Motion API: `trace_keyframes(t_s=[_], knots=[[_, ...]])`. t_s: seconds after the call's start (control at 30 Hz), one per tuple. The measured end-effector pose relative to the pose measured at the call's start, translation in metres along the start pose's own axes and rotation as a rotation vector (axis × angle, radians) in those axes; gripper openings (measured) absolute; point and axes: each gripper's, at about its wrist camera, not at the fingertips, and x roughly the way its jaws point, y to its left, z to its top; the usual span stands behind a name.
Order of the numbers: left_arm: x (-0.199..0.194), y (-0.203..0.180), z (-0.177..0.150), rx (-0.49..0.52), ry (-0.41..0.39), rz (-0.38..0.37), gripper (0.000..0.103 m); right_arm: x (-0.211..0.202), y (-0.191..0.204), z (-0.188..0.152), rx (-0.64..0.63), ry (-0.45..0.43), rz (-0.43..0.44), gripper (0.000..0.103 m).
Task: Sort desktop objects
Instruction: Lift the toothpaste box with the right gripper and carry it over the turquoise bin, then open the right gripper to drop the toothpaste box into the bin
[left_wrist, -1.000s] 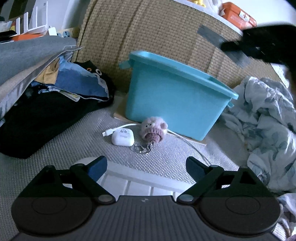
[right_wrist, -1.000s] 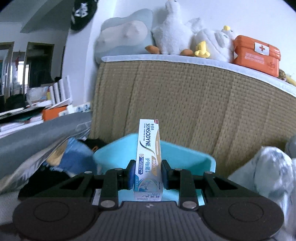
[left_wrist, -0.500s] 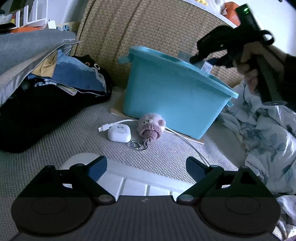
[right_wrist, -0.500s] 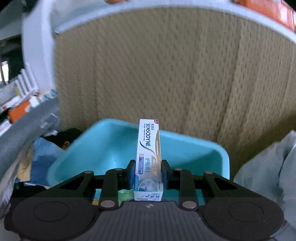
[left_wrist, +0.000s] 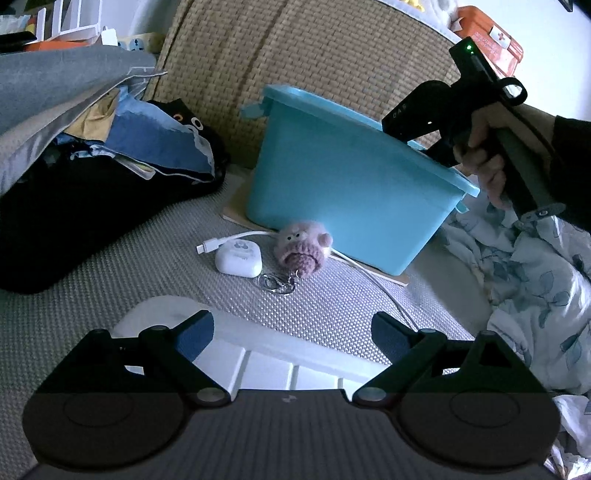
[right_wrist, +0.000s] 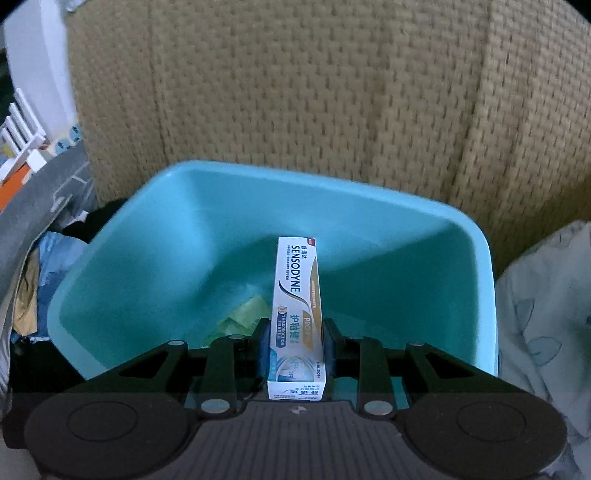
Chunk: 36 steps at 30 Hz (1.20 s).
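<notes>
My right gripper (right_wrist: 295, 332) is shut on a white Sensodyne toothpaste box (right_wrist: 297, 295) and holds it over the open teal bin (right_wrist: 155, 236), pointing down into it. A green packet (right_wrist: 243, 314) lies in the bin's bottom. In the left wrist view the teal bin (left_wrist: 343, 184) stands against the woven headboard, with the right gripper's body (left_wrist: 443, 110) reaching over its far rim. A white earbud case (left_wrist: 239, 256), a pink knitted pig keychain (left_wrist: 301, 251) and a white cable (left_wrist: 369, 277) lie in front of the bin. My left gripper (left_wrist: 291, 328) is open and empty above a white tray (left_wrist: 258, 362).
A pile of dark and blue clothes (left_wrist: 110, 166) lies left of the bin. A floral blanket (left_wrist: 535, 288) lies at the right. An orange first-aid box (left_wrist: 491, 44) sits on top of the headboard (right_wrist: 332, 92).
My right gripper has moved forward and tilted down over the bin with the toothpaste box still in it. The left gripper has stayed nearly still.
</notes>
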Motion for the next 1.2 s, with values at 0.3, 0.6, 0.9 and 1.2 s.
trace_keyframes(t_s=[0.3,0.6,0.9,1.2], knots=[[0.001,0.0,0.0,-0.007,0.007,0.0,0.095,0.016,-0.006,0.009,0.018,0.138,0.022,0.032],[0.003,0.002,0.0,-0.011,0.011,0.002,0.095,0.014,-0.01,0.007,0.031,0.134,0.03,0.033],[0.002,0.001,-0.001,-0.006,0.015,0.01,0.095,-0.026,-0.011,-0.002,0.011,-0.024,0.097,0.034],[-0.002,0.002,0.0,0.001,0.007,0.022,0.095,-0.131,0.006,-0.081,-0.015,-0.394,0.114,0.038]])
